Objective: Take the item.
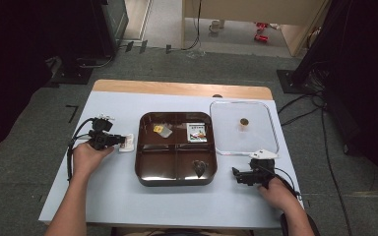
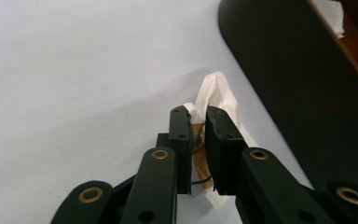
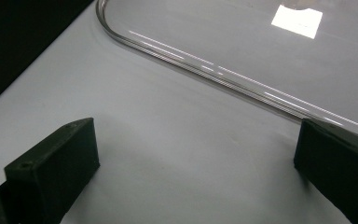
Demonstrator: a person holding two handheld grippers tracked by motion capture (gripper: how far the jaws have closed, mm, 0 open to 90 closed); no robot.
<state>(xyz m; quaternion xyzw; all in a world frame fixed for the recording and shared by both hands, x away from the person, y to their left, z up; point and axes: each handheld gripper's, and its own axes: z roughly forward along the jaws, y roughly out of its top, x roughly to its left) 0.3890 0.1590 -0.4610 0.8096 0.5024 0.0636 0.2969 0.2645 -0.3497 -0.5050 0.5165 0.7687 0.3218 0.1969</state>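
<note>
A small white paper packet (image 1: 127, 143) (image 2: 216, 91) with something brown inside lies on the pale mat by the left rim of the dark brown compartment tray (image 1: 139, 147) (image 2: 284, 70). My left gripper (image 1: 119, 140) (image 2: 199, 119) is shut on this packet, its jaws pinching the near end. My right gripper (image 1: 236, 173) (image 3: 196, 140) rests low on the mat off the tray's front right corner. Its jaws stand wide open with nothing between them. Just ahead of them curves the rim of a clear lid (image 1: 261, 132) (image 3: 261, 56).
The tray holds a yellowish packet (image 1: 162, 130) at back left, a printed white packet (image 1: 197, 132) at back right, and a dark object (image 1: 200, 168) at front right. The lid lies flat right of the tray, with a brown knob (image 1: 244, 122).
</note>
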